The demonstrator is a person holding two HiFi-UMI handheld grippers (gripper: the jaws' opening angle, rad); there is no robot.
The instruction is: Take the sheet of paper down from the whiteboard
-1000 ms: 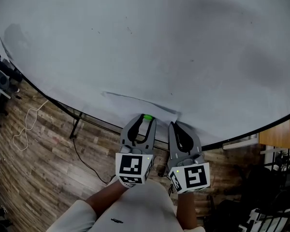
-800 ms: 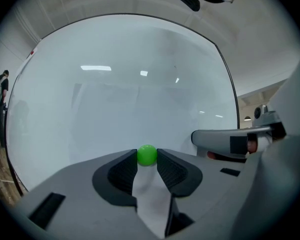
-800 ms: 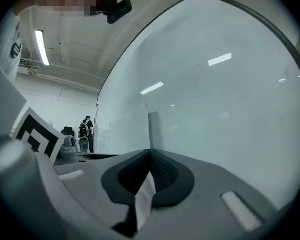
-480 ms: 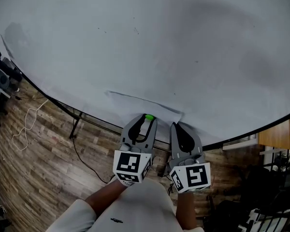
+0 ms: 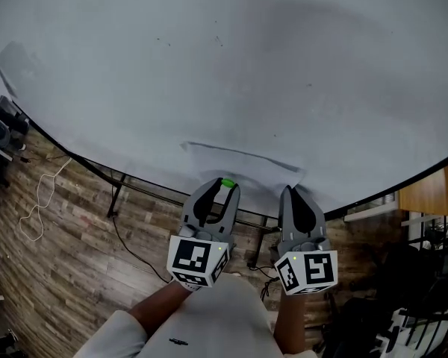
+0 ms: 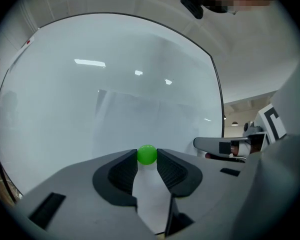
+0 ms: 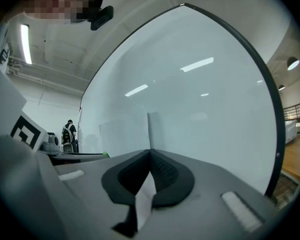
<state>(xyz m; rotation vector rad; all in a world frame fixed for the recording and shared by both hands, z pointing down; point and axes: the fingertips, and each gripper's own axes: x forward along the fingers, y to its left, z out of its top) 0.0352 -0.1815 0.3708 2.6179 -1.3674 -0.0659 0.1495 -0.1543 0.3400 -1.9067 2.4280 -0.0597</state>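
Observation:
A white sheet of paper [image 5: 239, 166] lies flat against the big whiteboard [image 5: 209, 66], near its lower edge. My left gripper [image 5: 225, 186] is level in front of the sheet's lower part, shut on a small green ball magnet [image 5: 227, 182]. In the left gripper view the magnet [image 6: 147, 154] sits pinched between the two tips, with the paper [image 6: 140, 119] behind it. My right gripper [image 5: 293, 192] is at the sheet's lower right corner. In the right gripper view its jaws [image 7: 150, 151] are closed with the paper's edge [image 7: 152, 126] rising from between them.
Below the board are a wood-plank floor, a black stand leg [image 5: 118, 192] and loose cables [image 5: 41, 200]. Dark equipment [image 5: 0, 125] stands at the far left, a wooden cabinet [image 5: 425, 192] at the right. A person [image 7: 68, 134] stands far off beside the board.
My right gripper has shifted to the right, away from the left one, and the sheet's right corner went with it. The left gripper with the magnet has hardly moved.

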